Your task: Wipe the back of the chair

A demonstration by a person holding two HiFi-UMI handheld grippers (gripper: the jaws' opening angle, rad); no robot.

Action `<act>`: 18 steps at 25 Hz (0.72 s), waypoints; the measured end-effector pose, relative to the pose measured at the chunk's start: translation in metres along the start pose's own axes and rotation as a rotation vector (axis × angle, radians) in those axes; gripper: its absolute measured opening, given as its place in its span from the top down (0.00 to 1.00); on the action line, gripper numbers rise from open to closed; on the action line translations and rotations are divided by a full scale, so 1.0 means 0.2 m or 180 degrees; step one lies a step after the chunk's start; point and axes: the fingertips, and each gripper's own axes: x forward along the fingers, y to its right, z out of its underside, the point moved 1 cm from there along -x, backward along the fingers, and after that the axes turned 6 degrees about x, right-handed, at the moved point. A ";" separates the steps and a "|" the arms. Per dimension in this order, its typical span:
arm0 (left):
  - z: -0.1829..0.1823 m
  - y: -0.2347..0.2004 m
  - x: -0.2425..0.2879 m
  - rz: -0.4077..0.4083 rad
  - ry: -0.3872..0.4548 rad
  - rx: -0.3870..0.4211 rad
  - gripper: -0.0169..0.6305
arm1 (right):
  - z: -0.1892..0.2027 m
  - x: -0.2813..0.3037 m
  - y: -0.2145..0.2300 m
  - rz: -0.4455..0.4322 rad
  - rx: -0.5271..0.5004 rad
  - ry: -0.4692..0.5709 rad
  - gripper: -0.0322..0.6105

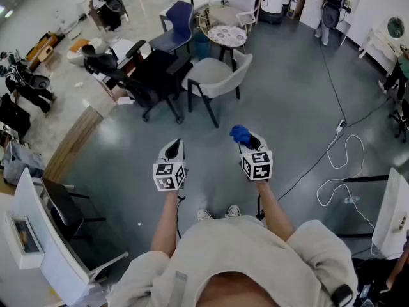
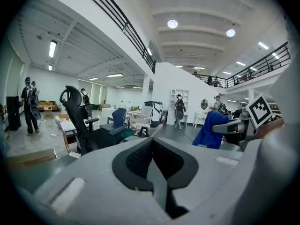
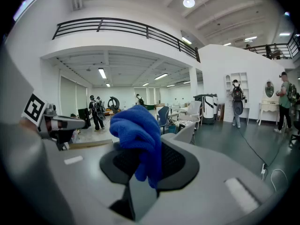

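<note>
A light grey chair [image 1: 217,75] with a curved back stands on the floor ahead of me, its back toward my right gripper; it also shows as the chair [image 3: 187,132] in the right gripper view. My right gripper [image 1: 246,138] is shut on a blue cloth [image 1: 240,133], which bunches up between the jaws as the cloth [image 3: 138,137]. My left gripper [image 1: 172,149] is held level beside it, shut with nothing in it. Both hang in the air well short of the chair. In the left gripper view the blue cloth [image 2: 211,129] shows at the right.
A black office chair [image 1: 144,75] and a dark blue chair [image 1: 179,27] stand left of the grey one, a round table [image 1: 227,36] behind it. White cable [image 1: 342,165] loops on the floor at right. A white desk [image 1: 45,248] is at my near left. People stand far off.
</note>
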 end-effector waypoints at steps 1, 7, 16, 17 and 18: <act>0.00 0.00 -0.01 0.0006 -0.0006 0.0002 0.97 | 0.00 0.00 0.00 0.0002 -0.0002 -0.0004 0.80; -0.01 0.05 0.00 0.0017 -0.0037 0.0022 0.97 | 0.00 -0.02 0.03 -0.0019 0.0030 0.0004 0.80; 0.01 0.19 0.04 -0.0026 -0.0076 0.0024 0.97 | 0.05 -0.06 0.14 -0.0115 0.0085 -0.0046 0.80; 0.01 0.21 0.05 -0.0030 -0.0079 0.0021 0.97 | 0.05 -0.07 0.15 -0.0129 0.0086 -0.0051 0.79; 0.01 0.23 0.05 -0.0034 -0.0083 0.0018 0.97 | 0.06 -0.08 0.17 -0.0141 0.0088 -0.0058 0.79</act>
